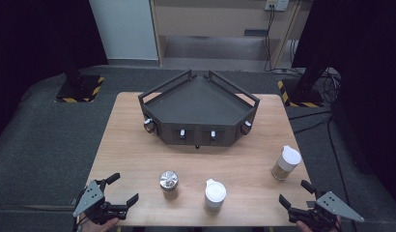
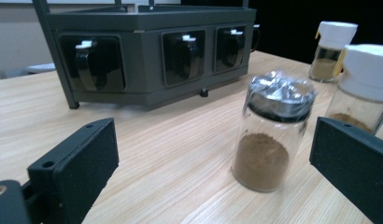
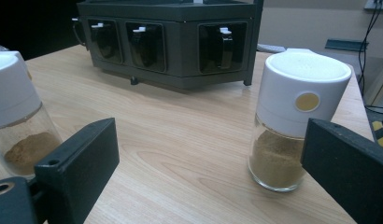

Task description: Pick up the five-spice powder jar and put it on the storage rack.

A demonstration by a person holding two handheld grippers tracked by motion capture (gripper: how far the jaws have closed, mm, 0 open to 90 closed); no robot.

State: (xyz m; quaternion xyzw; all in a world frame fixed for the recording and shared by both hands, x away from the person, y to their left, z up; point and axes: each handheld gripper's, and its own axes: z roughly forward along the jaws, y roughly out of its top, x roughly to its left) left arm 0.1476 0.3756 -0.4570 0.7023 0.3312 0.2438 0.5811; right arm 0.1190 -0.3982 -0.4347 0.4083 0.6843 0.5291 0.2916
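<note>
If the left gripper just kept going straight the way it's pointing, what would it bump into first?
Probably the jar with the silver lid. In the left gripper view it stands upright just ahead of the left gripper, toward its right jaw. Depth is hard to judge, so it might only clip it.

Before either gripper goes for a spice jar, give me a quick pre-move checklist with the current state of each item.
1. Left gripper jaws open, nothing between the pads: ok.
2. Right gripper jaws open, holding nothing: ok.
3. Silver-capped jar upright in front of the left gripper, free table around it: ok.
4. White-capped jar at the right upright, just ahead of the right gripper: ok.
5. Middle white-capped jar upright, standing apart from the silver-capped jar: ok.
6. Caps tight on all three jars: cannot tell.
</note>
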